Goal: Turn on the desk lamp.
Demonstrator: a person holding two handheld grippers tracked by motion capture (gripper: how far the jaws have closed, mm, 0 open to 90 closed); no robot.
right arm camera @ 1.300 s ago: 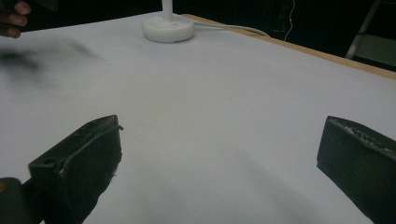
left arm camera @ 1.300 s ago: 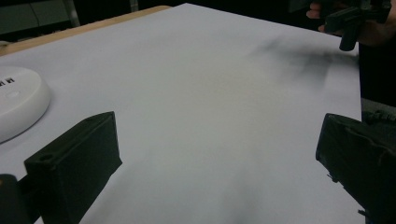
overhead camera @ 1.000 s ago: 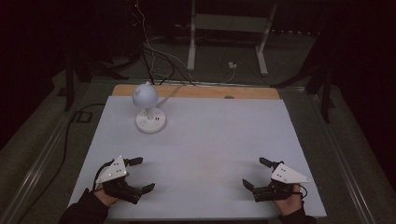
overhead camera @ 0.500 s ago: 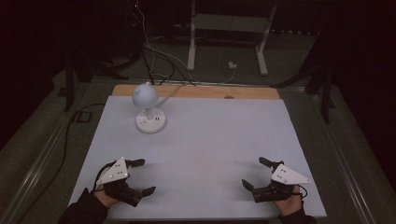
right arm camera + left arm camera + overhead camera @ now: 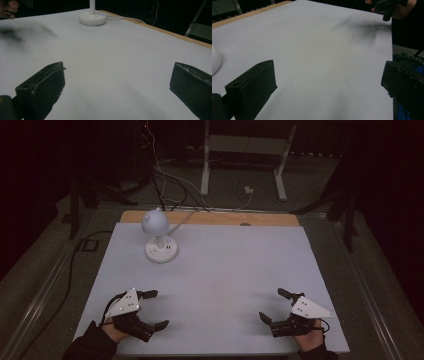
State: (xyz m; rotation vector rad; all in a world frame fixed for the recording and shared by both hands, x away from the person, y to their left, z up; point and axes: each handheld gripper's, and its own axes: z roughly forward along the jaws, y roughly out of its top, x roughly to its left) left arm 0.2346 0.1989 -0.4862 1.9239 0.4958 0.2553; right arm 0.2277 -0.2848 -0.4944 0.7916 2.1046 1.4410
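At the near left edge my left gripper [image 5: 151, 309] rests, jaws wide and empty. The lamp [image 5: 159, 238] stands far-left on the table [image 5: 240, 270]; it looks light and top-heavy, so I'd grasp its slim stem. My right gripper [image 5: 274, 306] gapes empty too.

The table [image 5: 220, 270] is showing a matt, smooth white sheet over a wooden edge [image 5: 260, 219]. The lamp [image 5: 159, 237] is looking like smooth, slightly glossy white plastic. The left gripper [image 5: 152, 310] and right gripper [image 5: 274, 306] are showing matt black plastic jaws and flat grey plates.
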